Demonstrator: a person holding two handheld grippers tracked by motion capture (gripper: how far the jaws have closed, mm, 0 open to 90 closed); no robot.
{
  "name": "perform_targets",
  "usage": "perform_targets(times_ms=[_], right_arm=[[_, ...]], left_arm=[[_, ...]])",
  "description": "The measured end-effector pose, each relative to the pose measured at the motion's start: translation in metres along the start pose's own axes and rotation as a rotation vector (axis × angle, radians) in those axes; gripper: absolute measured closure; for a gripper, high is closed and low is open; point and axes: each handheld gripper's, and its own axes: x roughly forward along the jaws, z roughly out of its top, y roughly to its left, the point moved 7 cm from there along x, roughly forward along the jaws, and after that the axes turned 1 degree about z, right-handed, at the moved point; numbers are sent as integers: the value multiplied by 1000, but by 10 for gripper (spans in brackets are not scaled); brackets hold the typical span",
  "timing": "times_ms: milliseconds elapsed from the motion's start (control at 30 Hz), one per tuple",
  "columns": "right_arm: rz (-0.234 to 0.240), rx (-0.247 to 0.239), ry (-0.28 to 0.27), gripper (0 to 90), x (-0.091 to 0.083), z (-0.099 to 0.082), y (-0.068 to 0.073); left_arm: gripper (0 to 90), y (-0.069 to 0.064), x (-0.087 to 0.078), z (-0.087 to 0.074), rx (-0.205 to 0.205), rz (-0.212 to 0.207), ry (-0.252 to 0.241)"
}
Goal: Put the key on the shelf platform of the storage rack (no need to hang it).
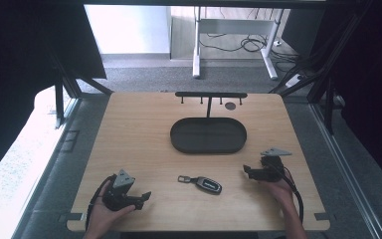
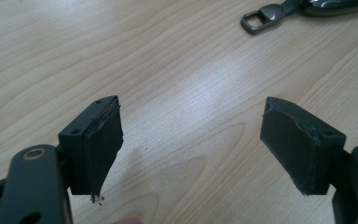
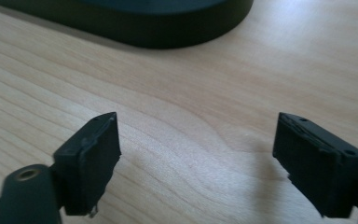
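Two claws, left claw (image 1: 142, 196) and right claw (image 1: 247, 172), sit spread apart, empty, on the light wooden counter (image 1: 144, 144). Black car key fob with metal loop (image 1: 202, 183) lies between them, untouched. Start step; next probably calls for reaching in and closing on it.

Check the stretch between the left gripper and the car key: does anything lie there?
Nothing: in the high view, only bare wooden table separates the open left gripper from the car key. The left gripper view agrees.
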Motion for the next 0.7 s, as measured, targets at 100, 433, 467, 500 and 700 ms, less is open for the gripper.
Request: perform_targets(times_ms=[100,433,467,500,700], right_arm=[[6,-15,-38,197,-8,2,0],[-31,-38,-53,232,-23,5,-2],[-32,-35,-55,240,-24,6,-3],[-25,-31,-54,248,-25,5,-3],[-10,-56,-31,278,-24,3,0]], left_arm=[[211,-1,3,-1,-1,-2,7],[211,-2,1,-1,1,-3,-1],[211,-1,1,-1,0,-3,2],[211,-1,2,-1,-1,-3,3],[211,-1,4,-2,1,-4,10]])
